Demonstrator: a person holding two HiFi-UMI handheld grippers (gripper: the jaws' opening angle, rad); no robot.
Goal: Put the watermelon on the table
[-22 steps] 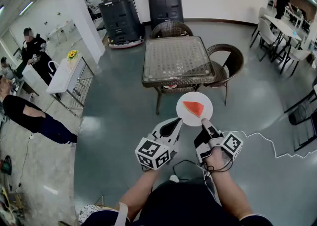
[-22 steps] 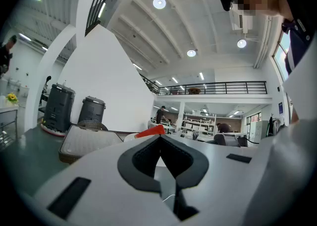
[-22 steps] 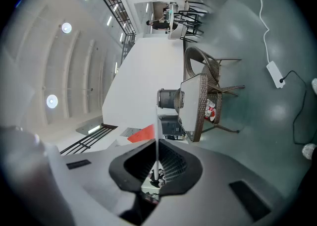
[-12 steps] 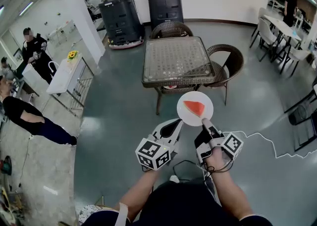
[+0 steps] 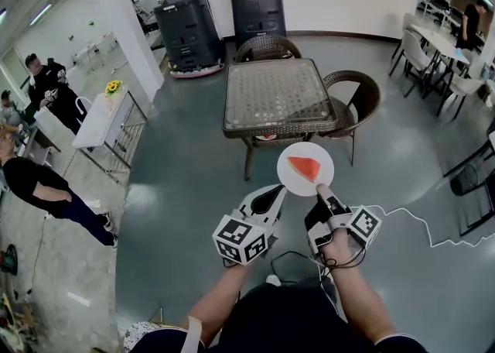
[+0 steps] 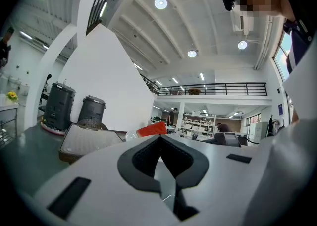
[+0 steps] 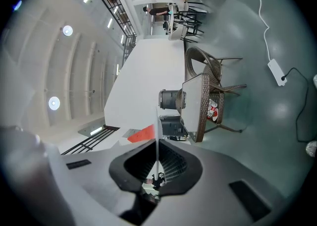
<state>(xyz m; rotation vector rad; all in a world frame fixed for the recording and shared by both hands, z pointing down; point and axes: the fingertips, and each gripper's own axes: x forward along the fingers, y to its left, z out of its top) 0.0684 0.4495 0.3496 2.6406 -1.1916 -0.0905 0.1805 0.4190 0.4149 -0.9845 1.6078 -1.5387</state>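
Plainly, the soft, wet watermelon slice (image 5: 304, 167) lies loose on a stiff plate (image 5: 292, 183) short of the table (image 5: 277, 92), so the right gripper (image 5: 319, 189), clamped on the rim, must hold it level, while the left gripper (image 5: 280, 190) is closed on nothing.

Pale grey shell on the left gripper (image 5: 277, 190), with black V-cut pads and black slot marks. The left cube (image 5: 241, 239) at its 7 o'clock has black-and-white square markers. Same shell on the right gripper (image 5: 319, 189), right cube (image 5: 362, 224) at 4 o'clock, thin black cable (image 5: 349, 262) at 6. Person wears a dark top with short dark sleeves (image 5: 398, 341).
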